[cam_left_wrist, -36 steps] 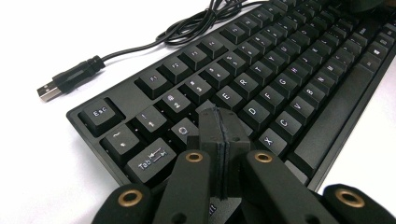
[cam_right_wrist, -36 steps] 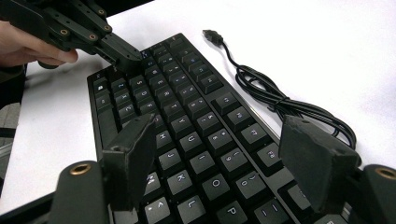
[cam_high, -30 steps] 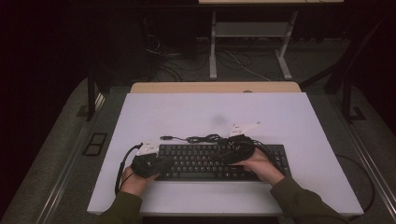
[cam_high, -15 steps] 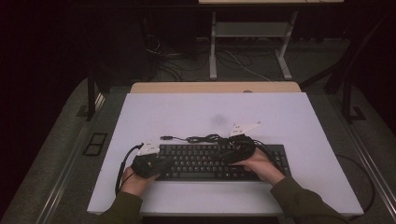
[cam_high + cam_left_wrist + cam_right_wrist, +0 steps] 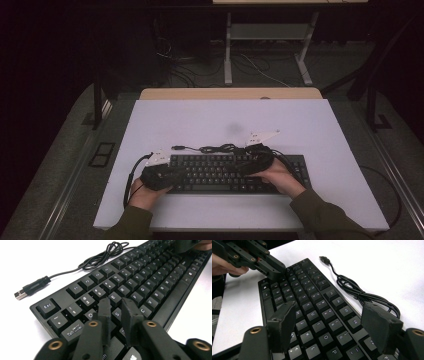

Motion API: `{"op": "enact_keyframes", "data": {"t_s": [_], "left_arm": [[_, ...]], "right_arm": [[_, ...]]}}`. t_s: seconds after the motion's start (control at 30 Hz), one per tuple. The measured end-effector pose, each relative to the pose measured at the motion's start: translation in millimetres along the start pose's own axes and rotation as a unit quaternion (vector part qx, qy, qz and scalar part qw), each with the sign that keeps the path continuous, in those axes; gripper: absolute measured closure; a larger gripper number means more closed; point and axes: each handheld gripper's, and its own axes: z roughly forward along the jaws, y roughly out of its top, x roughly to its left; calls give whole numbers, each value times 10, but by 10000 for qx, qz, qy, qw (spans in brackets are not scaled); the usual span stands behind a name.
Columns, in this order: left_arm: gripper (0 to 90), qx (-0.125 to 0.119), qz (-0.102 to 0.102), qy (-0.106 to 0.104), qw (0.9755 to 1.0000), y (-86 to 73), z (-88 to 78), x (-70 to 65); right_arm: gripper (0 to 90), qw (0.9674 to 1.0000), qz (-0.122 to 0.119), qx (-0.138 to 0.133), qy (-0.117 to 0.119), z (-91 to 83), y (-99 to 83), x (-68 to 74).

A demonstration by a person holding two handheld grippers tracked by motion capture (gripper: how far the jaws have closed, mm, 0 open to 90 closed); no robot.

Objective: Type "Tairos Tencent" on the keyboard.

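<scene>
A black keyboard (image 5: 225, 172) lies across the near half of the white table. Its cable (image 5: 215, 148) is coiled behind it and ends in a USB plug (image 5: 176, 147). My left gripper (image 5: 115, 302) hovers low over the keyboard's (image 5: 140, 287) left letter keys. Its jaws have just been opening; they stand a narrow gap apart with nothing between them. My right gripper (image 5: 329, 308) is wide open above the right-hand letter keys of the keyboard (image 5: 312, 297) and grips nothing. The left gripper (image 5: 274, 267) also shows in the right gripper view, at the keyboard's far end.
The white tabletop (image 5: 200, 120) has bare room behind and beside the keyboard. A wooden strip (image 5: 230, 93) borders its far edge. Beyond it are a desk frame's legs (image 5: 228, 55) and loose cables on the dark floor.
</scene>
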Motion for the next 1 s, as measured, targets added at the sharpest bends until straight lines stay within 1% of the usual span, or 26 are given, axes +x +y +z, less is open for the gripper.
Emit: {"op": "enact_keyframes", "data": {"t_s": [0.03, 0.23, 0.43, 0.6, 0.77, 0.87, 1.0], "left_arm": [[739, -33, -24, 4, 10000, 2, -2, -2], [652, -91, -9, -39, 10000, 16, -10, -17], [498, -144, 29, -81, 9999, 26, 16, -43], [356, -211, 10, -80, 9997, 39, 27, -49], [243, -271, -25, -54, 9996, 47, 42, -52], [204, -264, 7, -46, 9996, 52, 52, -58], [163, -297, -35, -61, 9995, 60, 66, -63]], "right_arm": [[281, 10000, -17, -1, 0, 0, 0, 1], [310, 10000, -1, -3, 46, 5, 2, 10], [368, 10000, -14, -34, 39, 1, 6, 18], [474, 10000, -11, -39, 57, 9, 4, 17], [571, 10000, -21, -26, 76, 23, 5, 25], [620, 9999, -39, 16, 108, 37, 4, 28], [684, 9999, -8, 5, 159, 43, 14, 12]]}}
